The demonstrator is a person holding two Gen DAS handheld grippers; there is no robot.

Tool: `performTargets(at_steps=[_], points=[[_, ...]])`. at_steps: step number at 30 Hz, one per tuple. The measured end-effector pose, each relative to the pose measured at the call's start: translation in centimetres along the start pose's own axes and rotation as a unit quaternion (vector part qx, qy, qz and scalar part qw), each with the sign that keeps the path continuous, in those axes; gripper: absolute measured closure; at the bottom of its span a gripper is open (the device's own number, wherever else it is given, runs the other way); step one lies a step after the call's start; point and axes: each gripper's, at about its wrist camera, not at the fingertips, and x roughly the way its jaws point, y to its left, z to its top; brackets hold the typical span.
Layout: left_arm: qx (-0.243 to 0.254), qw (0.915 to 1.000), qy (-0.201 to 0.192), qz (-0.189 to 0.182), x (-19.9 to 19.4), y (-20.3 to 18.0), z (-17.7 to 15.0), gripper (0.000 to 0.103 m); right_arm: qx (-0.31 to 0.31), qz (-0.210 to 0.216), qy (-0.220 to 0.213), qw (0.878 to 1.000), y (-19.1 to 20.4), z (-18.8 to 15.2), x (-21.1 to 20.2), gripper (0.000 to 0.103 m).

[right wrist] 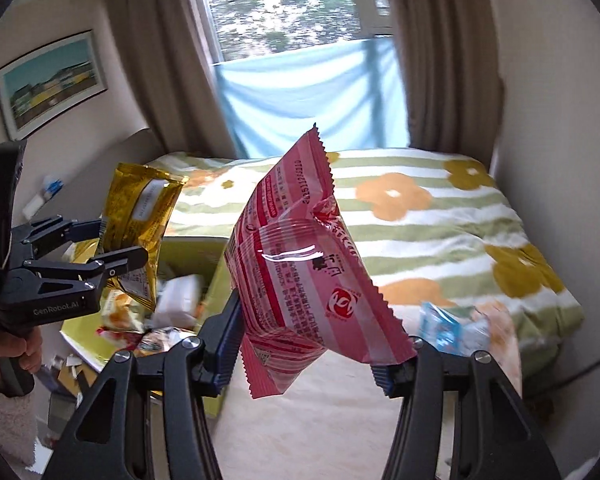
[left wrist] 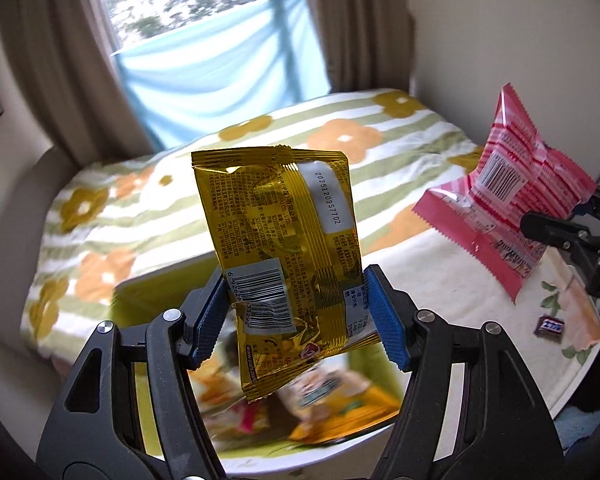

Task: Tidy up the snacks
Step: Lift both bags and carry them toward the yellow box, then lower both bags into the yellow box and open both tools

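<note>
Two snack packs are up in the air, one per tongs. Left tongs [left wrist: 300, 320] are clamped on a crinkly gold foil snack packet [left wrist: 280, 248], blue pads pressing both side edges of its lower half; the packet stands near upright, back side with barcode facing the camera, above an open yellow-green box [right wrist: 204, 256] of mixed snacks. In the right wrist view the person's left hand [right wrist: 8, 352] grips the handle low at the frame's left, tongs pointing right. Right tongs [right wrist: 320, 344] are closed on a pink striped plastic snack bag [right wrist: 300, 264] by its lower edges, bag tilted with its serrated top leaning away toward a bed with a green-striped floral blanket [right wrist: 440, 216]. A small dark wrapped candy [left wrist: 550, 326] lies on the cream floral-cloth desk [left wrist: 440, 276].
</note>
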Motion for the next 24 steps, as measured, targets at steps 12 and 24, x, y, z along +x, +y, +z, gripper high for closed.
performTargets(at_steps=[12,24], points=[[-0.087,0.9932,0.058,0.052,3.1,13.4,-5.9,0.040,-0.055,0.067,0.035,0.996,10.0,2.4,7.7,0.052],[-0.096,0.9918,0.068,0.051,6.0,16.3,-9.6,0.000,-0.048,0.076,0.084,0.992,14.1,2.2,14.4,0.052]])
